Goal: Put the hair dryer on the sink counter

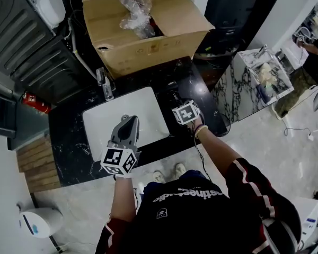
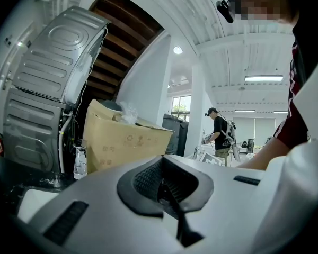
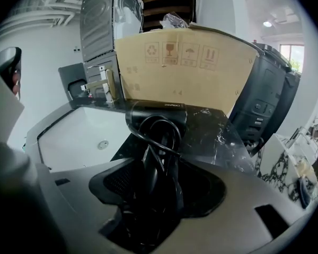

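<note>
Cardboard box (image 1: 148,46) is open on top, with crumpled clear plastic (image 1: 135,9) inside. Faucet (image 1: 105,83) just in front of the box's left corner. Grey ribbed appliance (image 1: 26,41) left of box. Red fire extinguisher (image 1: 36,102), wooden slats (image 1: 38,160) and white bin (image 1: 40,221) front-left of box. Marble-pattern stand (image 1: 254,83) right of box, another person (image 1: 307,57) far right of it.

The left gripper (image 1: 129,123) is hovering over the white sink basin (image 1: 103,121), its jaws resting flush together on nothing, while the right gripper (image 1: 179,103) is reaching out just beyond that basin's right edge, its jaws standing wide apart.
</note>
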Available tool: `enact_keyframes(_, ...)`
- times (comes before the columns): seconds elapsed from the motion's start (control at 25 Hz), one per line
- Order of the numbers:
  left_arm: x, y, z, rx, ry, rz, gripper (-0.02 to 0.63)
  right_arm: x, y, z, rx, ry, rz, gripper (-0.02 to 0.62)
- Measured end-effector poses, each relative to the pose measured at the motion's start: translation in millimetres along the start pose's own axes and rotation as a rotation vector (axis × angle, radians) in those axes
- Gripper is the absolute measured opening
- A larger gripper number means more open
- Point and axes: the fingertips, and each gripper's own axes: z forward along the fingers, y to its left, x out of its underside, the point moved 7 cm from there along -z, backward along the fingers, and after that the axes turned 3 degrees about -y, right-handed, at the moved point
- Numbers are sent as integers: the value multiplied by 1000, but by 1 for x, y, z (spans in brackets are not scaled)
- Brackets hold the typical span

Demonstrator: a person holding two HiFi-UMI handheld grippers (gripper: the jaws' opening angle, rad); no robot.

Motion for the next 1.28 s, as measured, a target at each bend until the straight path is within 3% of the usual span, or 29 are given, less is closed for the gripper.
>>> enact_keyframes(0.36,-16,-9,-22,1,-17,18,15,15,6,-48,-72,-67,31,262)
enact_keyframes(0.6,-34,-16,-36,0,-49,42,15,-20,27,-125,-119,-320,45,256)
enact_keyframes(0.96,-83,-32,-60,11,-128,116,15,-89,85,-235,-255,-662,-36,73)
enact_keyframes(1.28,-96,-27,-77,-13,-155,143,15,-108,128,-274,-367,-793,-90,38)
